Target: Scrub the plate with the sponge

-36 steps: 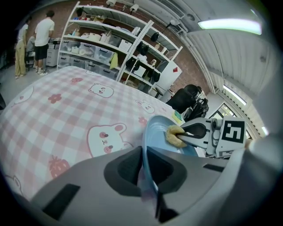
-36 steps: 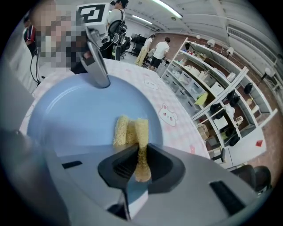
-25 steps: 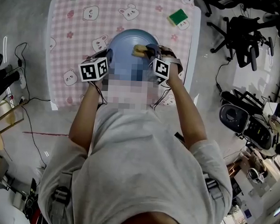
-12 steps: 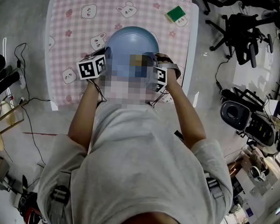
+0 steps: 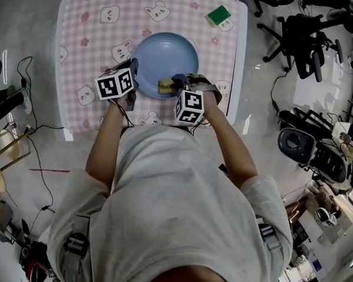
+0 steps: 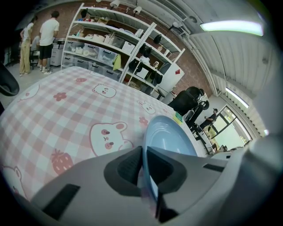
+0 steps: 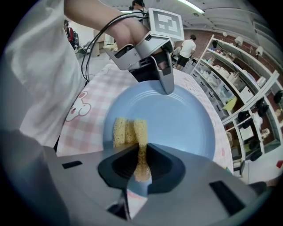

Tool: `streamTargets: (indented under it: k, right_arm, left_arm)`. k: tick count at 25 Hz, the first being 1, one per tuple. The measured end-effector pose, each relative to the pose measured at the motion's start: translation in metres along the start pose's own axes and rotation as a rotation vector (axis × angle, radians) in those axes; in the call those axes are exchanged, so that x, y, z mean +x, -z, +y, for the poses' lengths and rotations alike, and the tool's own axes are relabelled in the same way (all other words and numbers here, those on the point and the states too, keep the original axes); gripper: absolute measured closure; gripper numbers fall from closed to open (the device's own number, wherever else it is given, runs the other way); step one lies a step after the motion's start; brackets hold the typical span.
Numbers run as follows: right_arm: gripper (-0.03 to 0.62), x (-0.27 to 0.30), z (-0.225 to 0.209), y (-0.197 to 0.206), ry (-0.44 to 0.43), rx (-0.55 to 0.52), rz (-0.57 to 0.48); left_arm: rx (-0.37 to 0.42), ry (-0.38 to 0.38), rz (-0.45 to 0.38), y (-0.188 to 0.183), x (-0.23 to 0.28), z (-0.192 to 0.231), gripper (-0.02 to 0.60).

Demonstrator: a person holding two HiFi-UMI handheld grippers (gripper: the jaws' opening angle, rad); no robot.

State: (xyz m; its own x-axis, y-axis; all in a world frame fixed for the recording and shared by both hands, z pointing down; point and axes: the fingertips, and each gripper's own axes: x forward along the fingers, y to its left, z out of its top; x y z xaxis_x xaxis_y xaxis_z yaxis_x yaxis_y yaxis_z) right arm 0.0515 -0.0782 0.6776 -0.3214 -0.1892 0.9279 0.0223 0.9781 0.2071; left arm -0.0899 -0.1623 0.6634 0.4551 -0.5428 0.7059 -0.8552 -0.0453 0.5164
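Since earlier frame, sponge (image 5: 165, 86) sliding toward plate (image 5: 159, 55) near rim; right hand-held gripper (image 7: 140, 164) pinching sponge, left hand-held gripper (image 6: 148, 174) clamping plate rim.

Bright, even indoor light throughout; a long ceiling light (image 6: 230, 27) burns out to white in the left gripper view, and a window (image 6: 230, 128) at the far right glares pale green; shadows are soft and faint on the surface (image 5: 87, 50), and the pale floor (image 5: 29, 29) is evenly lit; the head view is sharp at its middle and curves toward its borders; both gripper views bend strongly, the shelves (image 6: 110, 39) bowing and the corners going black; the left tool (image 6: 146, 176) and right tool (image 7: 139, 163) loom close, soft and out of focus; the sponge (image 7: 124, 130) sharpens farther out.
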Motion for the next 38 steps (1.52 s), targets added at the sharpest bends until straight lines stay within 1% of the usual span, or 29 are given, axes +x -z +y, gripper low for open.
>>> streamTargets:
  k: [2,4,6,8,10,12,14,18,21,25,27,33,38]
  right_arm:
    - [0.537,0.0,0.003,-0.004,-0.012,0.008,-0.024]
    - [0.537,-0.007,-0.008,-0.008,-0.001,0.062,-0.067]
    - [0.537,-0.016,-0.035,-0.011,0.041,0.147,-0.111]
    - [0.537,-0.023,-0.071,-0.015,0.1,0.233,-0.15]
    - [0.537,-0.025,-0.103,-0.017,0.147,0.306,-0.172]
    - [0.537,-0.021,-0.128,-0.015,0.172,0.353,-0.173]
    - [0.537,-0.013,-0.145,-0.012,0.184,0.368,-0.156]
    - [0.537,0.01,-0.159,-0.012,0.196,0.326,-0.106]
    - [0.537,0.023,-0.166,-0.009,0.227,0.277,-0.058]
    - [0.537,0.033,-0.164,-0.014,0.229,0.213,-0.036]
    - [0.539,0.036,-0.158,-0.02,0.211,0.166,-0.038]
    - [0.54,0.036,-0.137,-0.035,0.143,0.005,-0.045]
    - [0.542,0.022,-0.099,-0.049,0.078,-0.068,-0.073]
  left_arm:
    - [0.009,-0.003,-0.004,-0.001,-0.001,-0.001,0.551]
    - [0.015,-0.003,-0.002,-0.003,-0.001,-0.004,0.551]
    - [0.016,-0.001,0.004,-0.004,-0.001,-0.007,0.552]
    - [0.016,0.003,0.002,-0.006,-0.001,-0.008,0.552]
    - [0.015,0.004,-0.002,-0.007,-0.002,-0.008,0.552]
    - [0.012,0.004,-0.003,-0.006,-0.003,-0.008,0.552]
    - [0.012,0.006,-0.002,-0.006,-0.003,-0.009,0.552]
    - [0.012,0.008,-0.005,-0.006,-0.001,-0.008,0.552]
    - [0.012,0.011,0.0,-0.005,0.001,-0.009,0.552]
    - [-0.022,0.014,0.001,-0.003,0.003,-0.005,0.552]
    - [-0.031,0.015,-0.002,-0.002,0.003,-0.003,0.552]
    - [-0.027,0.003,0.001,-0.012,0.009,-0.001,0.552]
    - [-0.034,-0.01,-0.001,-0.011,-0.002,0.002,0.551]
